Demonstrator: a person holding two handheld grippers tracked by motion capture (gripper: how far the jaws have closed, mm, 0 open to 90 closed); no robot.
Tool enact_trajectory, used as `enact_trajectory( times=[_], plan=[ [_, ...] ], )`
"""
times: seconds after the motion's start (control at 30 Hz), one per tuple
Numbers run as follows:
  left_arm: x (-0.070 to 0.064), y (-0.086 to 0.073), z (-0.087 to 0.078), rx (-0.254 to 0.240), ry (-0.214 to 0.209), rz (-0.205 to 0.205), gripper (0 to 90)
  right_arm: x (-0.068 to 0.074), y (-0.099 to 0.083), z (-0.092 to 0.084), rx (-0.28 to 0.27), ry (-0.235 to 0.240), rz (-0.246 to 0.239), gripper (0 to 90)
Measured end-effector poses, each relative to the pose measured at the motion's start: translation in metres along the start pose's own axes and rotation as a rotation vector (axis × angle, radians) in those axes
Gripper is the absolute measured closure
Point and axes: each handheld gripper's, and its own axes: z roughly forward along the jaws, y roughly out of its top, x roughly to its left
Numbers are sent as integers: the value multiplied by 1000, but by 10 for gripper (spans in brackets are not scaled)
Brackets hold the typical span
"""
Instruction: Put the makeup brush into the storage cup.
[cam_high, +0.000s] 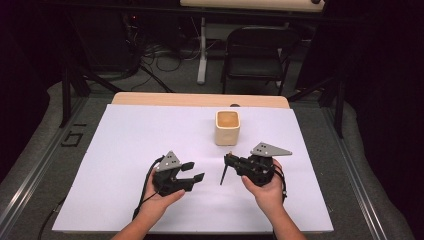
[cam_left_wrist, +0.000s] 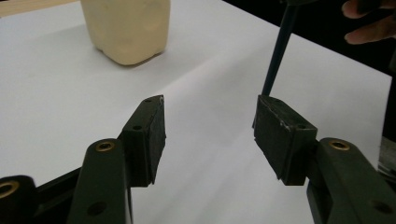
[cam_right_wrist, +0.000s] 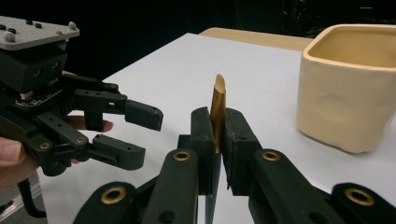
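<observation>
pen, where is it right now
The pen is clamped upright in the right hand-held gripper, its lower end reaching down to the white sheet, just in front of the cream cup and right of the open left hand-held gripper.

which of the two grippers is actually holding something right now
The right gripper: its jaws are shut on a slim pen-like stick with a gold end. The left gripper has open jaws with nothing between them.

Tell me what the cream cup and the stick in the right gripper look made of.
Cup: likely glazed ceramic, with thick rounded walls and a soft sheen. Stick: gold, angled end looks metallic or coated; dark lower shaft could be plastic or wood.
</observation>
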Motion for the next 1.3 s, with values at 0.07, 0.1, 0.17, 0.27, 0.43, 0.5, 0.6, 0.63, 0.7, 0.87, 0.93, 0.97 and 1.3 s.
enact_trajectory(
  times=[0.07, 0.1, 0.17, 0.27, 0.43, 0.5, 0.6, 0.63, 0.7, 0.87, 0.93, 0.97, 1.3],
  plan=[
    [1, 0, 0, 12, 17, 9, 437, 1, 0, 0, 1, -9, -17, 841],
    [2, 0, -1, 13, 26, 12, 435, 2, 0, 0, 5, -18, -25, 841],
    [3, -1, -1, 18, 37, 21, 433, 2, 0, -1, 12, -28, -36, 840],
    [3, -2, -1, 36, 76, 51, 432, 1, 0, -1, 11, -40, -42, 840],
    [4, -2, -7, 40, 138, 66, 421, 0, 0, -1, -2, -46, -47, 841],
    [7, -2, -10, 52, 140, 60, 421, -1, 0, -2, -3, -51, -49, 840],
    [11, -3, -16, 61, 150, 48, 399, -1, 1, -3, -4, -62, -65, 840],
    [13, -4, -18, 64, 141, 33, 373, -1, 1, -4, -2, -68, -66, 840],
    [17, -6, -22, 64, 142, 24, 331, -2, 2, -5, -4, -72, -68, 840],
    [22, -12, -29, 67, 181, 27, 239, -4, 3, -6, -14, -87, -71, 840],
    [24, -14, -32, 64, 190, 20, 203, -5, 4, -7, -19, -93, -73, 840],
    [25, -14, -34, 65, 192, 23, 194, -5, 4, -7, -21, -97, -76, 840],
    [32, -22, -47, 27, 209, 16, 164, -14, 7, -13, -41, -136, -79, 840]
  ],
)
